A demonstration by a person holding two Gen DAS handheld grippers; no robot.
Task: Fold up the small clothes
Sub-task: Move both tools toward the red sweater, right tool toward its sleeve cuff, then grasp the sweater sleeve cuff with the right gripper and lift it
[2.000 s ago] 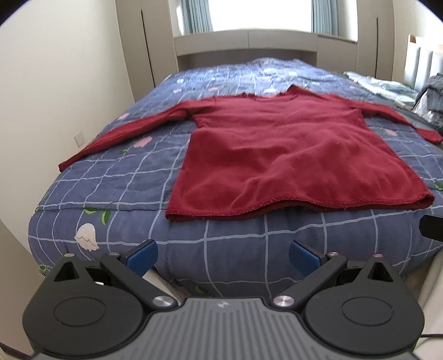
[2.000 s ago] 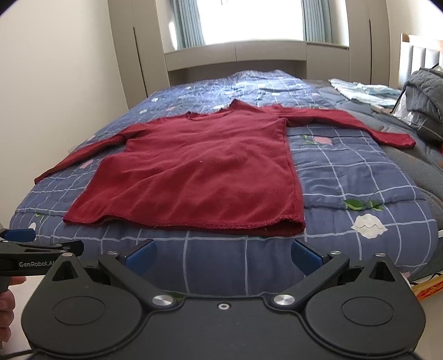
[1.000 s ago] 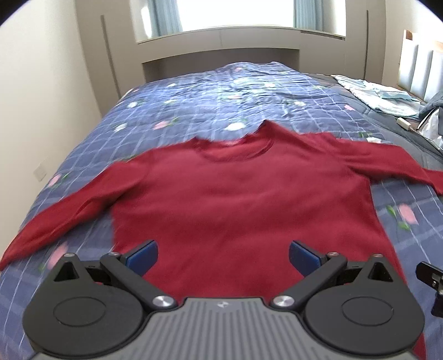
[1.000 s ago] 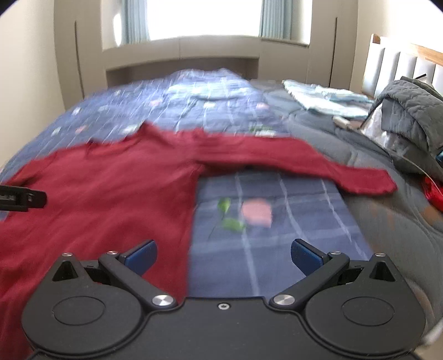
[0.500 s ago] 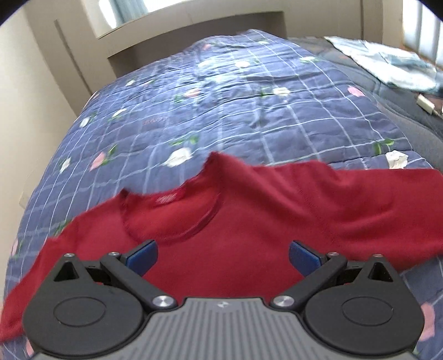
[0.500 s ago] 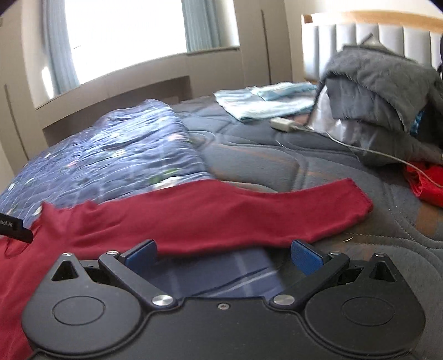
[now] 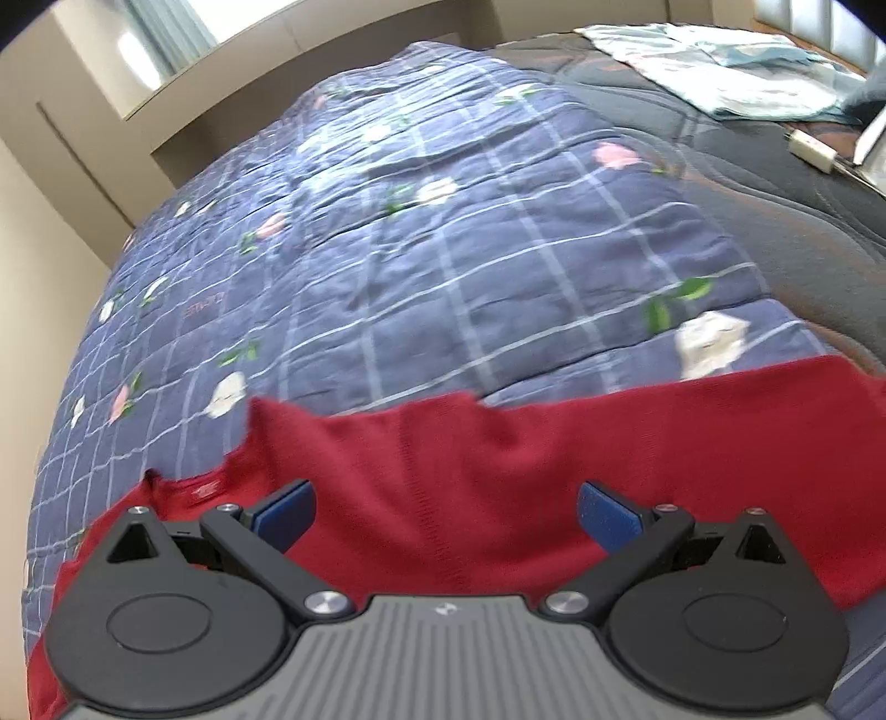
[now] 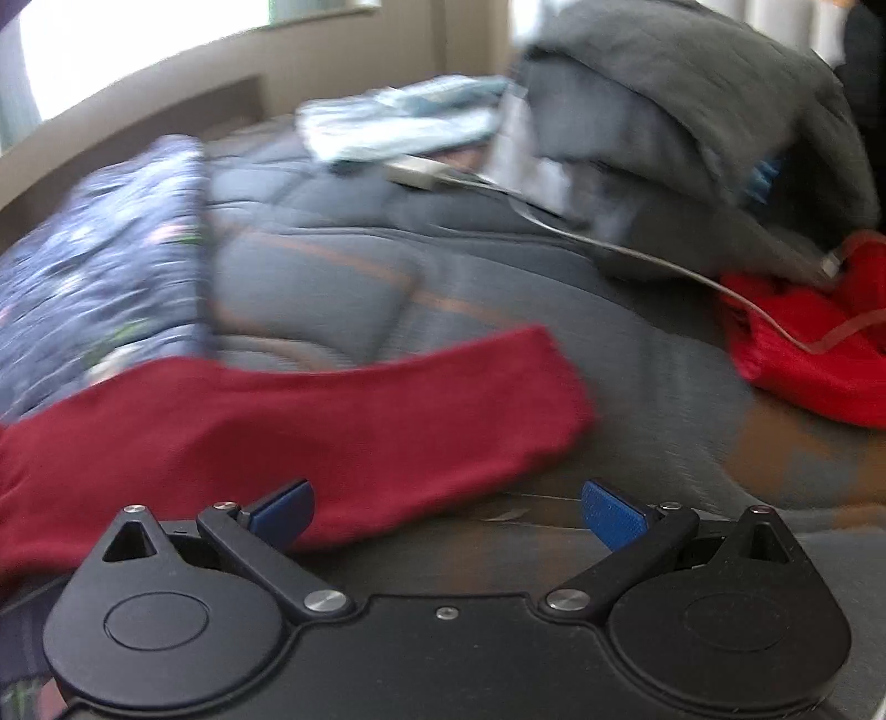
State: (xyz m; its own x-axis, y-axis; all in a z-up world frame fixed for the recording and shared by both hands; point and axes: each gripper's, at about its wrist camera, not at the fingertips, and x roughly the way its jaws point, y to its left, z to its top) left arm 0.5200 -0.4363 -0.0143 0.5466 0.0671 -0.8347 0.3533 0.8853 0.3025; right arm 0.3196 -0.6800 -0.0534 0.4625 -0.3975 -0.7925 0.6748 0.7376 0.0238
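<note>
A red sweater [image 7: 498, 487] is spread flat on the quilt [image 7: 443, 249], its sleeve [image 8: 332, 410] reaching across the quilt's edge onto the grey mattress [image 8: 637, 360]. The left gripper [image 7: 443, 507] is held wide apart, empty, above the shoulder by the collar; the right gripper [image 8: 446, 507] is likewise released, poised just short of the cuff. Folding is judged not yet begun. The cuff should be pinched at its edge and the shoulder seam taken cleanly, so one layer is lifted without dragging the body.

Bed [image 7: 443, 249] w/ bright window [image 7: 166, 33] behind.
</note>
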